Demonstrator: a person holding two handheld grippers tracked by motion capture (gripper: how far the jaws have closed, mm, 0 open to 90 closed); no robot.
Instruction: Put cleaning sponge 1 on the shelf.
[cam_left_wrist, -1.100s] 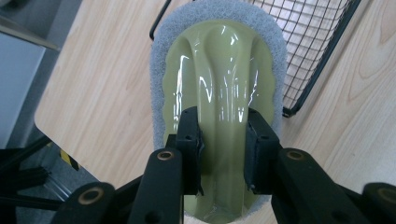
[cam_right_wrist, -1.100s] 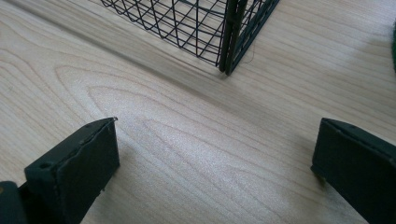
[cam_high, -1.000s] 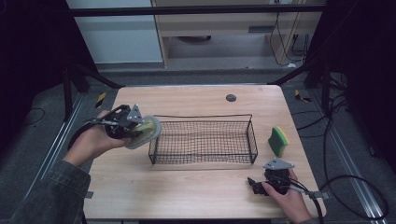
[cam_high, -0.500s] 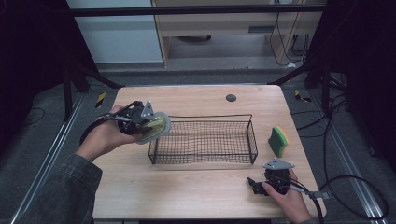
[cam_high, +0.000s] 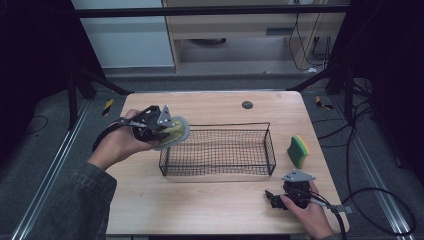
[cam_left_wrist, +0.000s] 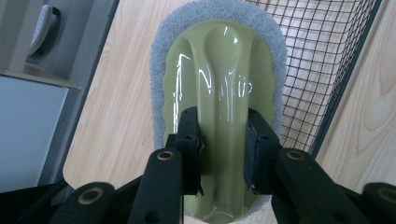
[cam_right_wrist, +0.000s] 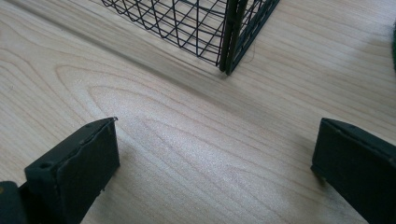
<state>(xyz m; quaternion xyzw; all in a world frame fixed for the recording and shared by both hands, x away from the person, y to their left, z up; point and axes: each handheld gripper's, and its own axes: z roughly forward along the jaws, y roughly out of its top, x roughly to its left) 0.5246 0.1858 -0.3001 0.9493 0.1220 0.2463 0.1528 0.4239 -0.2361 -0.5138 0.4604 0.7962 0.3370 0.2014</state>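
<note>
High view: left gripper (cam_high: 161, 131) holds scrubber (cam_high: 172, 132) at the basket's (cam_high: 220, 172) 9 o'clock rim.
Left gripper view: jaws clamp its glossy handle; slip risk.
Right gripper view: right gripper (cam_right_wrist: 215, 158) gapes empty over table (cam_right_wrist: 196, 140).

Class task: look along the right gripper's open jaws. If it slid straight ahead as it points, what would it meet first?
Most likely the near corner of the wire basket. The right gripper has bare table between its open jaws, and the basket corner stands ahead in the gripper's view, though depth is hard to judge.
</note>
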